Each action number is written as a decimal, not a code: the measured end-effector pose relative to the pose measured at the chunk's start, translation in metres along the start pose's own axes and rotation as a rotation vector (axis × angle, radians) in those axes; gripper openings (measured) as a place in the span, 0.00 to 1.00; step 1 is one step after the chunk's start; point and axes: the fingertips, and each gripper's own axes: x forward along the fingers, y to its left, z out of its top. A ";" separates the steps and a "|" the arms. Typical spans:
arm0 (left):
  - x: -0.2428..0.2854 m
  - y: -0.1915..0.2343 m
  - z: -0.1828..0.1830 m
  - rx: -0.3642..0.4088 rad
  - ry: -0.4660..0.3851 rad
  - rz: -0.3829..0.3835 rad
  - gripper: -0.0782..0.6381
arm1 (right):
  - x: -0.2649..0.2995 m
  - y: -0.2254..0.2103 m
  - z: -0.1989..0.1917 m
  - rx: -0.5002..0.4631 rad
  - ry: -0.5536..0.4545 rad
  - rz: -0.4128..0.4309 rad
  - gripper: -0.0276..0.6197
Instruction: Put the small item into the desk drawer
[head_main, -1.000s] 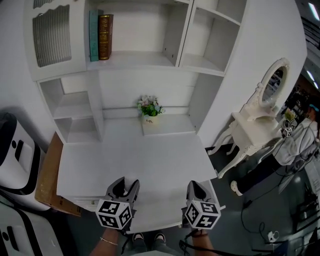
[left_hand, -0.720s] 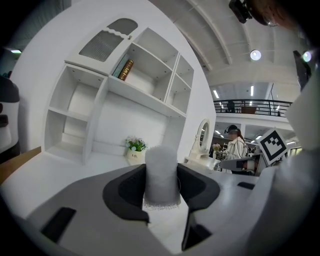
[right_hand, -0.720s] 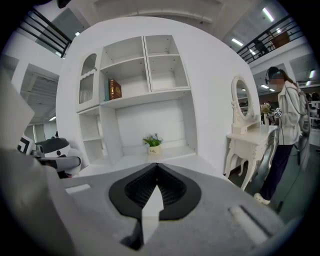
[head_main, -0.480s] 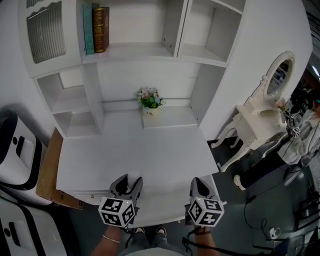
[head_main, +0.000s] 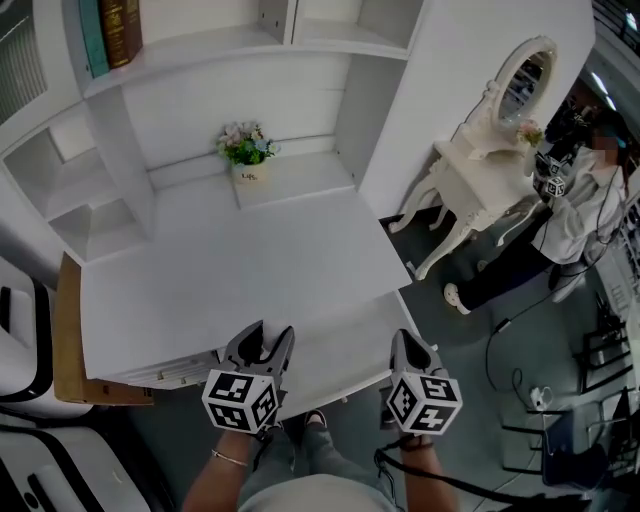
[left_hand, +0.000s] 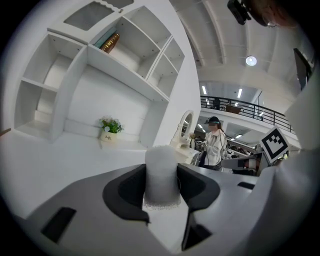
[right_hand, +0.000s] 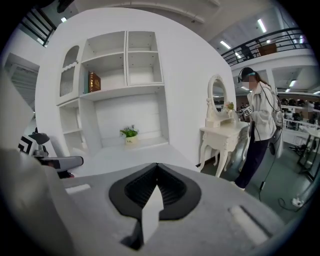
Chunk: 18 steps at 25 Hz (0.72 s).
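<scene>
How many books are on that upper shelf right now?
2. A teal book stands at the left end of the upper shelf, and a brown book stands upright against its right side. The picture's top edge crops them, so more may be hidden.

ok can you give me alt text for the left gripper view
The left gripper grips a small white item between its jaws, in front of a white desk. Behind stand white shelves with books, a small potted plant and, at right, a person beside a dressing table.
</scene>
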 end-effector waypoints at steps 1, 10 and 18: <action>0.004 -0.004 -0.008 0.004 0.021 -0.013 0.35 | -0.003 -0.006 -0.005 0.007 0.007 -0.014 0.05; 0.014 0.005 -0.080 0.033 0.233 -0.024 0.35 | -0.005 -0.031 -0.046 0.072 0.070 -0.056 0.05; 0.022 0.021 -0.137 0.050 0.400 -0.013 0.35 | 0.016 -0.034 -0.080 0.109 0.128 -0.038 0.05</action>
